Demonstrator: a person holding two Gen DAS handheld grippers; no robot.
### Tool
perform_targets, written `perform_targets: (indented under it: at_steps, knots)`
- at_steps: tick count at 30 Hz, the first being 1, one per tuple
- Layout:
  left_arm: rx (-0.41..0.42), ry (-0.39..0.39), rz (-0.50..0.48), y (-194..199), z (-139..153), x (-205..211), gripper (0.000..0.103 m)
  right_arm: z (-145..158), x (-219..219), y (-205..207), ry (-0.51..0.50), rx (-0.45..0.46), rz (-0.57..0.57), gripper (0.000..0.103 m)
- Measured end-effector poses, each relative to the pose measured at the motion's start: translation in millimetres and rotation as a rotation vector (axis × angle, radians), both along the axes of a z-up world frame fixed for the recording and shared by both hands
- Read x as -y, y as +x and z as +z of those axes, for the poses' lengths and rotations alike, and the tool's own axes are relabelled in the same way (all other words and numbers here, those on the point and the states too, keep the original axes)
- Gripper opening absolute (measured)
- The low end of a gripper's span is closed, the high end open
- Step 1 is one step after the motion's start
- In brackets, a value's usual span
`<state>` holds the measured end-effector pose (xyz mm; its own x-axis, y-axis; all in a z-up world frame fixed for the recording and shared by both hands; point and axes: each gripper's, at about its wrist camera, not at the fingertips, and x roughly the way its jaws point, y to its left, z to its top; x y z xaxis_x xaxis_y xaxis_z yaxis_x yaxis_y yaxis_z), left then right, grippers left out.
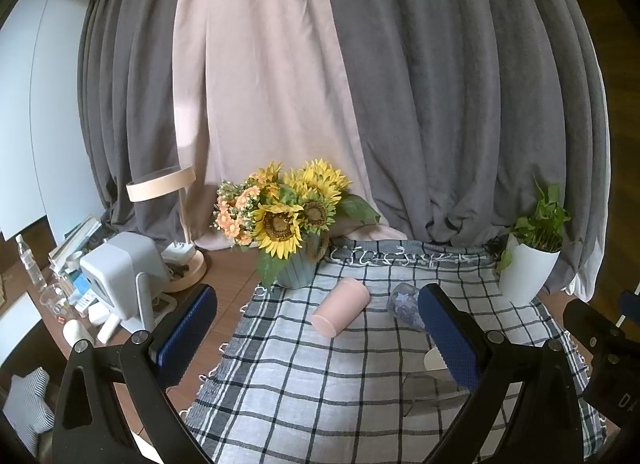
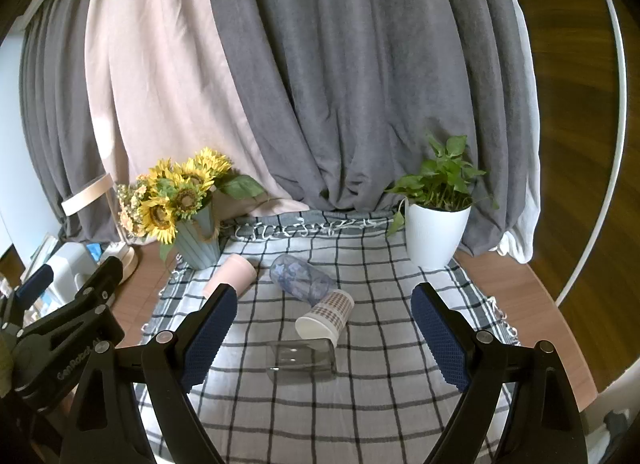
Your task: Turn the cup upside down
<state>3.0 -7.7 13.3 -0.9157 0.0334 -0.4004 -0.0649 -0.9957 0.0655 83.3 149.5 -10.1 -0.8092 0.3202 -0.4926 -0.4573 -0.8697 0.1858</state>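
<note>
Checked cloth (image 2: 360, 416) covers the worktop before grey curtains. Four cups lie on their sides: pink cup (image 2: 232, 278) at 10 o'clock, paper cup (image 2: 326, 314) centre. Both grippers, left (image 1: 320, 340) and right (image 2: 324, 340), fingers apart, empty. Risk: round cups roll away when nudged.

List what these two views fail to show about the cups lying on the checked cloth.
- Left wrist view: the patterned paper cup and bluish clear cup are mostly behind a blue fingertip.
- Right wrist view: the pink cup has its near end behind a fingertip.
- Clear glass: edges faint, whether anything is inside unreadable.
</note>
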Motion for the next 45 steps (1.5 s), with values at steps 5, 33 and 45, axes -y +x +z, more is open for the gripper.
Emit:
perform_targets:
  at_steps: [5,33,45]
  knots:
    - [0.004,-0.003,-0.009,-2.8,-0.1,-1.4,0.102,-0.7,0.6,-1.0,0.001,0.004,-0.003,0.089]
    - [0.045,-0.064,-0.116,-19.5,-12.8,-12.2,0.103,-13.5,-3.9,-11.7,-0.007,0.039,0.011,0.089]
    - [0.252,-0.077,-0.118,-75.5,-57.5,-30.6,0.102,-37.9,-26.6,-65.0,-0.038,0.167,0.092,0.089]
